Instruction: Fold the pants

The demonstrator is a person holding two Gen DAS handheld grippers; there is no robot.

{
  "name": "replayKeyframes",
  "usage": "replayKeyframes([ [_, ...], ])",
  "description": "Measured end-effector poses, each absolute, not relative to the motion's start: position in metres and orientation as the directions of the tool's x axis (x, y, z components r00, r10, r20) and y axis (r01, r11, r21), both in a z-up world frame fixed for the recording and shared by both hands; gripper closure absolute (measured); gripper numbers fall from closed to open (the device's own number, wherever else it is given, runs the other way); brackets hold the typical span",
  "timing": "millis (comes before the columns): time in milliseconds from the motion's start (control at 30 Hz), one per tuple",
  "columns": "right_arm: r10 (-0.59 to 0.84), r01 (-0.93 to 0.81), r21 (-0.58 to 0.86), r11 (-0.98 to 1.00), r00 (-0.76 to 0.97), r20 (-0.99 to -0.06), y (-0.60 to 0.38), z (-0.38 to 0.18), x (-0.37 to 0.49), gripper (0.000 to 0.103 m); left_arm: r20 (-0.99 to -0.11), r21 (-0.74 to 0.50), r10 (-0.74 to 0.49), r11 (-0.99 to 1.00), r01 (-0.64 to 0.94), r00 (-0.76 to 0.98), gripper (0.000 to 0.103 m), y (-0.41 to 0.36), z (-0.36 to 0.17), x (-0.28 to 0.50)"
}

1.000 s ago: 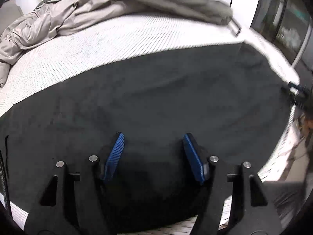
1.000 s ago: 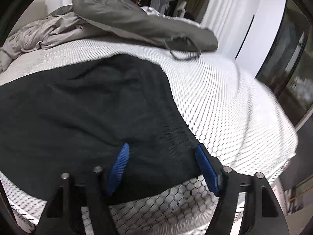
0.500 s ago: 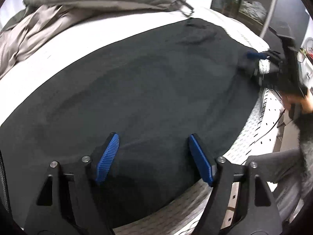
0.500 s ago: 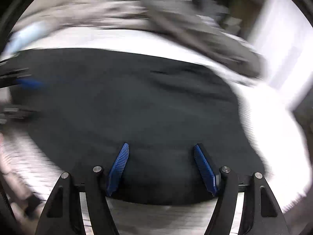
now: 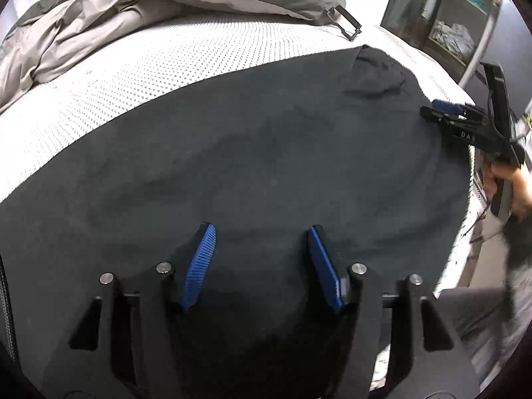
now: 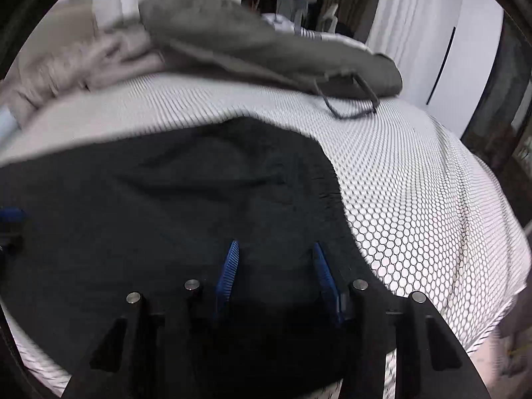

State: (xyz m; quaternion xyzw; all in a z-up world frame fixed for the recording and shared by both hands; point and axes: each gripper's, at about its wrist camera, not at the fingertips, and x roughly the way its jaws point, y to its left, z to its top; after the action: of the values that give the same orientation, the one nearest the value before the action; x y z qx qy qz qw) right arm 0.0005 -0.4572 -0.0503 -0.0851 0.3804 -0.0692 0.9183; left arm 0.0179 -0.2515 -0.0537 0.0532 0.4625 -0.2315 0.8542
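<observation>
Black pants point(image 5: 266, 153) lie spread flat across a white mesh-covered mattress point(image 5: 149, 66). My left gripper point(image 5: 260, 227) hangs low over the near part of the cloth. Its jaws are closing, the blue pads still apart, with flat cloth under the gap and no fold pinched. In the right wrist view the pants point(image 6: 166, 199) end at a gathered waistband point(image 6: 327, 193). My right gripper point(image 6: 276, 244) is over the cloth just left of it, jaws closing, pads not pressing on anything. The right gripper point(image 5: 445, 113) also shows at the pants' far right edge, held by a hand point(image 5: 512, 179).
A crumpled beige cover point(image 5: 66, 40) and a grey bag point(image 6: 249, 43) with a strap loop point(image 6: 349, 99) lie at the back of the mattress. A shelf unit point(image 5: 459, 26) stands beyond the right edge. Bare mesh point(image 6: 432, 216) stretches right of the waistband.
Both pairs of jaws stand narrower than half a second ago. The right wrist view has swung back to the right, bringing the waistband and bare mattress into sight. The left view has shifted slightly.
</observation>
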Motion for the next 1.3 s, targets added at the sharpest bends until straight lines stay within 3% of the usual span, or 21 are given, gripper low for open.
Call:
replayKeyframes([
  [67,-0.187,0.072,-0.194,0.978,0.708,-0.681,-0.467,-0.051,-0.009,0.044,-0.828,-0.107,-0.308,0.907,0.408,0.469,0.047,-0.239,-0.052,0.020],
  [133,-0.185,0.095,-0.169,0.981,0.714,-0.675,-0.477,-0.048,-0.012,0.043,-0.836,-0.086,-0.257,0.934,0.348,0.484,0.047,-0.225,-0.052,0.022],
  [233,-0.179,0.075,-0.181,0.981,0.723,-0.667,-0.450,-0.039,-0.018,0.044,-0.808,-0.188,-0.333,0.928,0.323,0.486,0.047,-0.217,-0.044,0.024],
  [333,-0.036,-0.098,-0.165,0.981,0.750,-0.660,-0.385,-0.029,-0.022,0.044,-0.770,-0.191,-0.388,0.898,0.397,0.506,0.047,-0.248,-0.036,0.024],
  [433,0.109,-0.281,-0.129,0.951,0.695,-0.710,-0.342,-0.040,-0.017,0.044,-0.803,-0.159,-0.379,0.880,0.447,0.461,0.047,-0.277,-0.049,0.036],
  [567,0.023,-0.282,-0.215,0.935,0.653,-0.757,-0.343,-0.065,-0.007,0.048,-0.818,-0.111,-0.350,0.875,0.471,0.457,0.047,-0.264,-0.056,0.041],
  [667,-0.186,-0.029,-0.284,0.958,0.690,-0.699,-0.413,-0.054,-0.011,0.050,-0.835,-0.105,-0.302,0.908,0.404,0.460,0.047,-0.227,-0.058,0.045],
  [733,-0.286,0.145,-0.257,0.955,0.670,-0.685,-0.467,-0.055,-0.016,0.048,-0.839,-0.089,-0.255,0.936,0.341,0.481,0.047,-0.197,-0.065,0.042],
  [767,-0.180,0.141,-0.115,0.983,0.673,-0.717,-0.492,-0.059,-0.017,0.043,-0.841,-0.097,-0.254,0.940,0.328,0.479,0.047,-0.191,-0.066,0.043],
  [833,-0.118,0.126,-0.043,0.991,0.691,-0.713,-0.502,-0.059,-0.021,0.043,-0.844,-0.100,-0.243,0.947,0.305,0.479,0.048,-0.186,-0.063,0.046],
  [900,-0.148,0.122,-0.087,0.989,0.718,-0.681,-0.492,-0.046,-0.025,0.047,-0.846,-0.074,-0.214,0.954,0.290,0.489,0.048,-0.187,-0.054,0.046],
  [1033,-0.065,0.031,-0.064,0.997,0.766,-0.639,-0.458,-0.015,-0.019,0.047,-0.804,-0.114,-0.264,0.948,0.298,0.533,0.048,-0.207,-0.030,0.062],
  [1133,0.012,-0.087,-0.073,0.994,0.724,-0.690,-0.415,-0.017,0.018,0.047,-0.802,-0.112,-0.266,0.946,0.304,0.534,0.048,-0.232,-0.024,0.091],
  [1300,-0.009,-0.233,-0.189,0.954,0.607,-0.794,-0.349,-0.062,0.094,0.047,-0.867,-0.103,-0.232,0.949,0.298,0.441,0.048,-0.257,-0.058,0.136],
])
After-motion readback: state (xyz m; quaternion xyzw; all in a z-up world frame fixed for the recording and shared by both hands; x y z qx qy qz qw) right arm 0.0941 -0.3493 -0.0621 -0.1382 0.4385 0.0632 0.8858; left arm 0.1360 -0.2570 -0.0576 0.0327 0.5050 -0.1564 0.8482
